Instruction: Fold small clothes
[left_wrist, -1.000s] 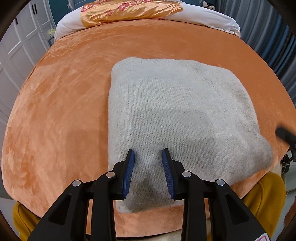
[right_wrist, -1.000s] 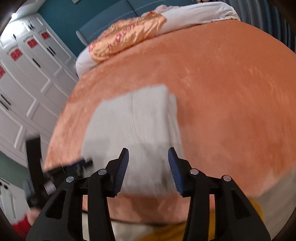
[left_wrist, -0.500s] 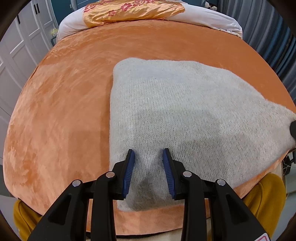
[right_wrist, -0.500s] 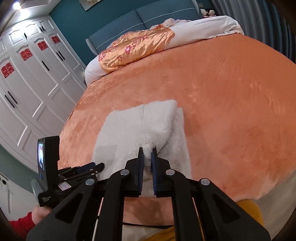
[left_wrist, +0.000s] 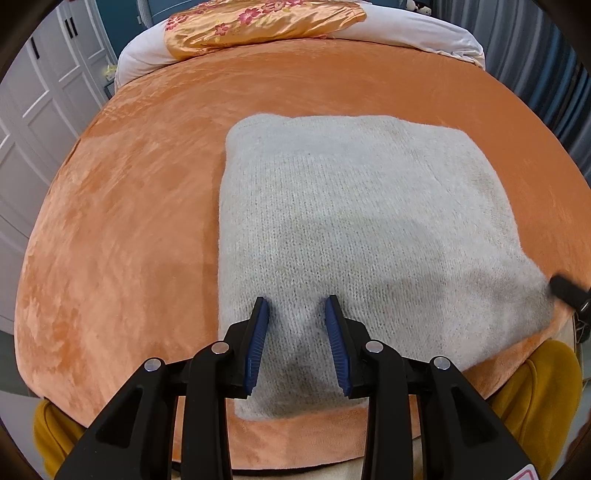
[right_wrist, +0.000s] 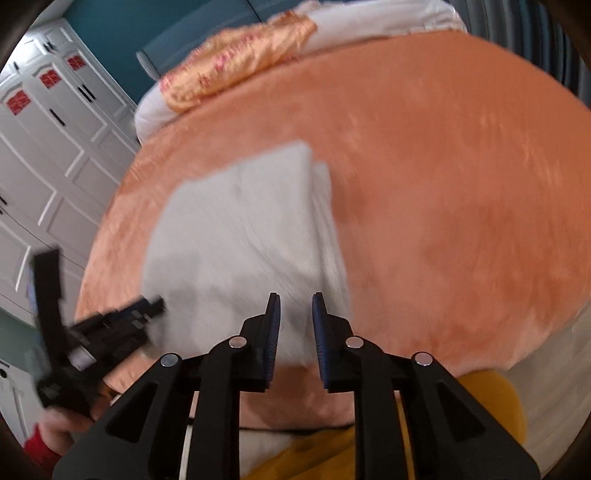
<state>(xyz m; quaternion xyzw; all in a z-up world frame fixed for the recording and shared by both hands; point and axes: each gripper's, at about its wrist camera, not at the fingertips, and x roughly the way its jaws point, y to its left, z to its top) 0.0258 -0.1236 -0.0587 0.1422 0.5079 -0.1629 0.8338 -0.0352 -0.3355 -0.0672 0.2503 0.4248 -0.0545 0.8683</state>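
A folded grey knit garment (left_wrist: 362, 229) lies flat on the orange bed cover (left_wrist: 129, 229), near the bed's front edge. My left gripper (left_wrist: 297, 306) is open and empty, its blue pads just above the garment's near left part. In the blurred right wrist view the garment (right_wrist: 240, 236) shows as a pale rectangle. My right gripper (right_wrist: 295, 301) is open with a narrow gap, empty, over the garment's near right corner. The right gripper's tip shows at the right edge of the left wrist view (left_wrist: 569, 291). The left gripper (right_wrist: 96, 332) shows at the left of the right wrist view.
An orange floral pillow (left_wrist: 266, 20) and a white duvet (left_wrist: 424, 31) lie at the head of the bed. White wardrobe doors (right_wrist: 48, 147) stand on the left. Dark curtains (left_wrist: 546, 70) hang on the right. My yellow trousers (left_wrist: 532, 402) are at the bed's front edge.
My right gripper let go of the garment's right corner and opened. The lifted corner has dropped flat. The left gripper stayed open in place.
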